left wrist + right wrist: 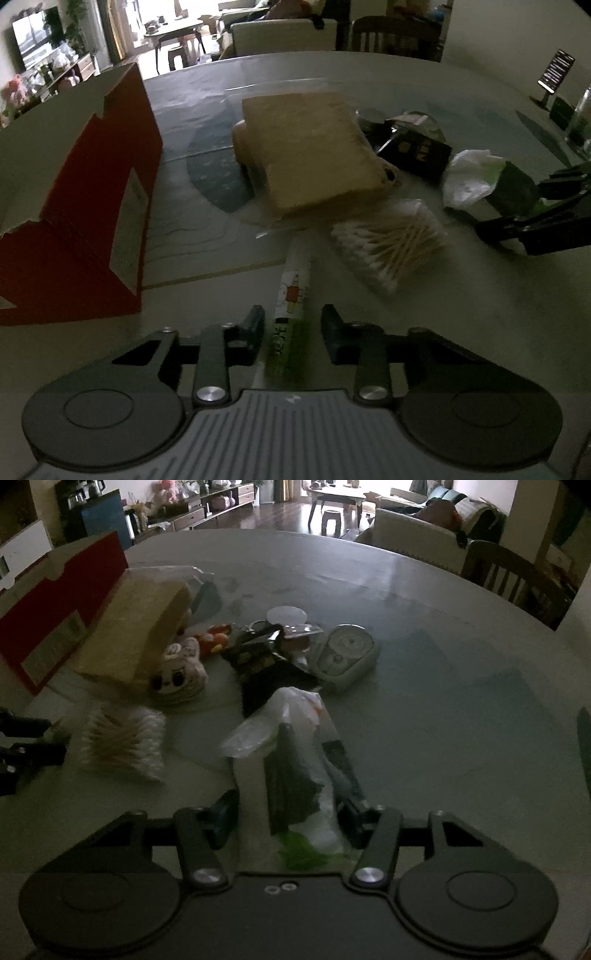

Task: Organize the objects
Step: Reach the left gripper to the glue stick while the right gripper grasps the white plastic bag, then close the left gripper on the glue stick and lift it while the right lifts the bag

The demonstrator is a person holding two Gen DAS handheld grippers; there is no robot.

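Note:
A white and green tube [293,295] lies on the table between the fingers of my left gripper [293,323], which is open with a thin gap on each side. A white plastic bag holding something dark and green [291,760] sits between the wide-apart fingers of my open right gripper [286,808]; the same bag [469,177] shows in the left wrist view. A pack of cotton swabs [388,243] lies between the two grippers. A tan box [314,147] leans on a plush toy [177,675]. The red cardboard box [85,206] stands open at the left.
A black pouch [258,657], a grey case with round dials [347,653], a small white lid [286,614] and orange bits [214,640] are clustered mid-table. A phone on a stand [554,72] and a glass [581,122] stand at the right. Chairs [517,576] line the far edge.

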